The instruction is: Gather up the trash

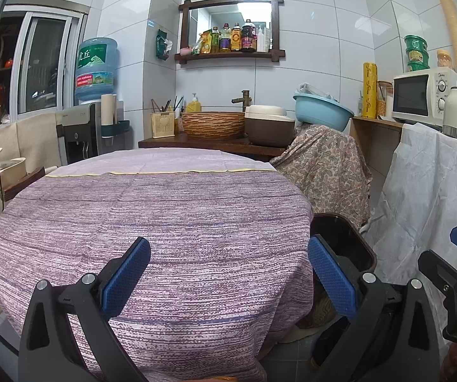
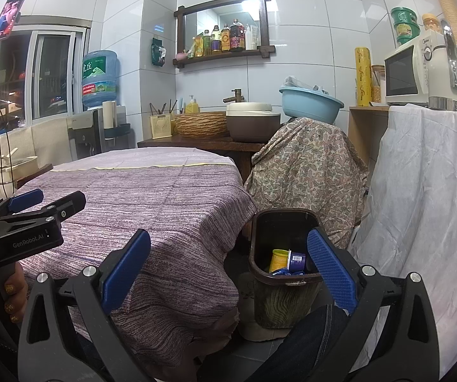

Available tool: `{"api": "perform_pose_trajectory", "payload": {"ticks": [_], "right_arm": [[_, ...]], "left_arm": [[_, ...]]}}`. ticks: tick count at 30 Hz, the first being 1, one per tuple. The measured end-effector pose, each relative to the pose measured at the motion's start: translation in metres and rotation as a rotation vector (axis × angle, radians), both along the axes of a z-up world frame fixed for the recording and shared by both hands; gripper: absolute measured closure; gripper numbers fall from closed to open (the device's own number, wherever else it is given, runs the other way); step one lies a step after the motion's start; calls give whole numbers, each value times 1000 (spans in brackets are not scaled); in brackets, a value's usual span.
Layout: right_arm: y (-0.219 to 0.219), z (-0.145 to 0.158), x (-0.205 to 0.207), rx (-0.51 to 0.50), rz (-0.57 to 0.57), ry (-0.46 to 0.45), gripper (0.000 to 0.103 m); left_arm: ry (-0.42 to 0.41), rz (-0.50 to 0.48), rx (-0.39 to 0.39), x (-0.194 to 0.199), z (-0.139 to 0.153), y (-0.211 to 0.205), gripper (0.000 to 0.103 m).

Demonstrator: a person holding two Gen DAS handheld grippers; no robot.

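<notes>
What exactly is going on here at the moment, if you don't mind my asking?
A person is collecting trash with a handheld gripper in each hand. Right now both the left gripper and the right gripper are open and hold nothing. The purple tablecloth on the round table shows no litter on it. The brown trash bin on the floor beside the table already contains a yellow cup, a purple container and some blue wrappers.

Both wrist views face the tiled back wall with the mirror shelf [image 1: 231,28], looking across the round table [image 1: 152,210]. Left wrist view sits close over the table's near edge. Right wrist view sits right of the table, above the trash bin [image 2: 284,273]; the 2 views share table, bin, shelf.
</notes>
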State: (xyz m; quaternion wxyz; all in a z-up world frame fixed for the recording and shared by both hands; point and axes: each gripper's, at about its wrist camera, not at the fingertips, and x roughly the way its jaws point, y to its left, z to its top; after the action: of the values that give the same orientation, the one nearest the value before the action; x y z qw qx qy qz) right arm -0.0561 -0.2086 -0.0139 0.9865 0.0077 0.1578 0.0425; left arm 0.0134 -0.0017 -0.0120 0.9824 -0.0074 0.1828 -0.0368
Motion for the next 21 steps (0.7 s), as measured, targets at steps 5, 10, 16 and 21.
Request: {"api": "perform_pose_trajectory", "payload": {"ticks": [5, 10, 16, 21], "right_arm": [[0, 0, 1, -1, 1, 1, 6], [0, -1, 0, -1, 1, 2, 6], [0, 0, 1, -1, 2, 3, 6], [0, -1, 1, -1, 2, 3, 6]], "left_arm": [[2, 0, 0, 0, -1, 0, 5], [2, -1, 0, 0, -1, 0, 5], [3, 0, -1, 0, -1, 0, 5], [2, -4, -4, 1, -1, 0, 5]]}}
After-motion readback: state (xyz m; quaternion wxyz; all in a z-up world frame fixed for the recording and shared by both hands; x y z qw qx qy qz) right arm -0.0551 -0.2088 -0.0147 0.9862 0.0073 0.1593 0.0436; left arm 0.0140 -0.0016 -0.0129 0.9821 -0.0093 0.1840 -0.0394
